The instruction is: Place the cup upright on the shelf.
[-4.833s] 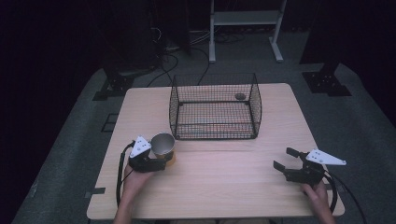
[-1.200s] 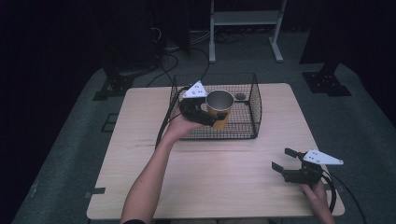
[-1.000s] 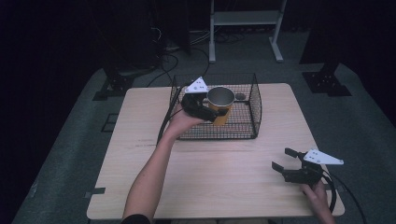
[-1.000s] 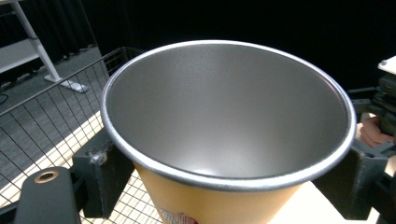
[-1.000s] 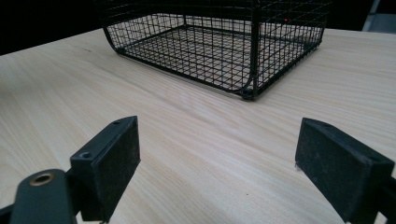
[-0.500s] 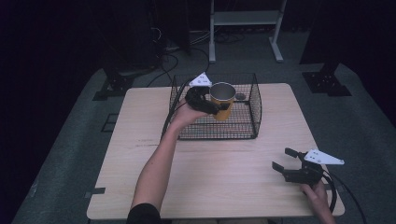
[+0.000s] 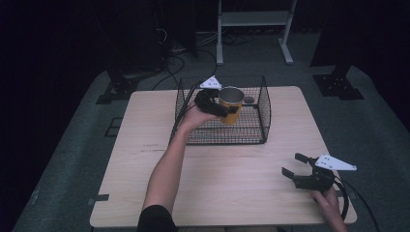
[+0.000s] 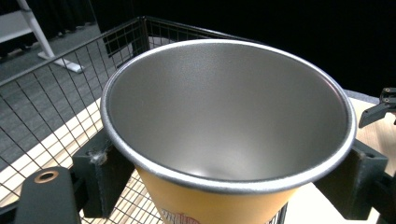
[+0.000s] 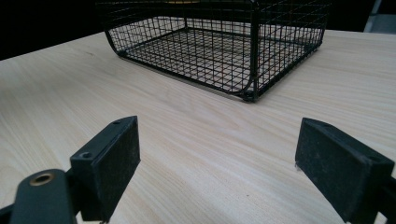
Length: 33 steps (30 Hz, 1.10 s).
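Left gripper (image 7: pixel 212 102): clamped on the yellow cup (image 7: pixel 230 105), held upright above the wire basket (image 7: pixel 263 113), apparently for lowering inside.
Right gripper (image 7: pixel 303 170): jaws spread, empty, parked near the desk's (image 7: pixel 145 159) right front corner, clear of the basket.

Two black hand-held grippers, bare forearms, a dark short sleeve

Each black hand-held gripper, left (image 7: pixel 216 107) and right (image 7: pixel 296 165), carries a pale grey three-cornered plate and a black trailing cable. Its blocky black jaws have flat matte pads (image 9: pixel 117 145); a brass-ringed hole sits beside one.
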Available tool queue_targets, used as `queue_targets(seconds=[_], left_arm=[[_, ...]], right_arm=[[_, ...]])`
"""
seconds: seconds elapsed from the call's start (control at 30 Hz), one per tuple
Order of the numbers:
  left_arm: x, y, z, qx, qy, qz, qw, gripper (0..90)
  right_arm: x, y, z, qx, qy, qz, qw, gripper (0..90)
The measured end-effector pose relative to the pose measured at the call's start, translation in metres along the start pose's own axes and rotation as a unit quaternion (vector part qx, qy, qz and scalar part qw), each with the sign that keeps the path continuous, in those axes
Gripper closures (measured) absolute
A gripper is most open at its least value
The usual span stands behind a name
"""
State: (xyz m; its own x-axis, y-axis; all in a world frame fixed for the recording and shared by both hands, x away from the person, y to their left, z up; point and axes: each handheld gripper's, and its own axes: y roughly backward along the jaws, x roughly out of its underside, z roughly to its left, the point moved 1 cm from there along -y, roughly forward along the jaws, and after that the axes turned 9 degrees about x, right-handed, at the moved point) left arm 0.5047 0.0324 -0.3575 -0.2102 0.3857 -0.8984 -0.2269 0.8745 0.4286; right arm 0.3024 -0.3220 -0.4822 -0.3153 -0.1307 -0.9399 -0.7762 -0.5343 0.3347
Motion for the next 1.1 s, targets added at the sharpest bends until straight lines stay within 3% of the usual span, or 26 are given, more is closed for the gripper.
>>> queue_targets(seconds=[0.23,0.67,1.1], left_arm=[[0.010,-0.009,0.012,-0.004,0.007,0.017,0.9998,14.9],[0.020,-0.021,0.021,0.000,0.013,0.042,0.9990,14.9],[0.020,-0.036,0.029,0.004,0.012,0.067,0.9977,14.8]], right_arm=[[0.000,0.000,0.000,-0.001,0.000,-0.001,1.0000,12.9],[0.000,0.000,0.000,-0.003,-0.001,-0.002,1.0000,12.9],[0.000,0.000,-0.001,-0.004,-0.002,-0.003,1.0000,12.9]])
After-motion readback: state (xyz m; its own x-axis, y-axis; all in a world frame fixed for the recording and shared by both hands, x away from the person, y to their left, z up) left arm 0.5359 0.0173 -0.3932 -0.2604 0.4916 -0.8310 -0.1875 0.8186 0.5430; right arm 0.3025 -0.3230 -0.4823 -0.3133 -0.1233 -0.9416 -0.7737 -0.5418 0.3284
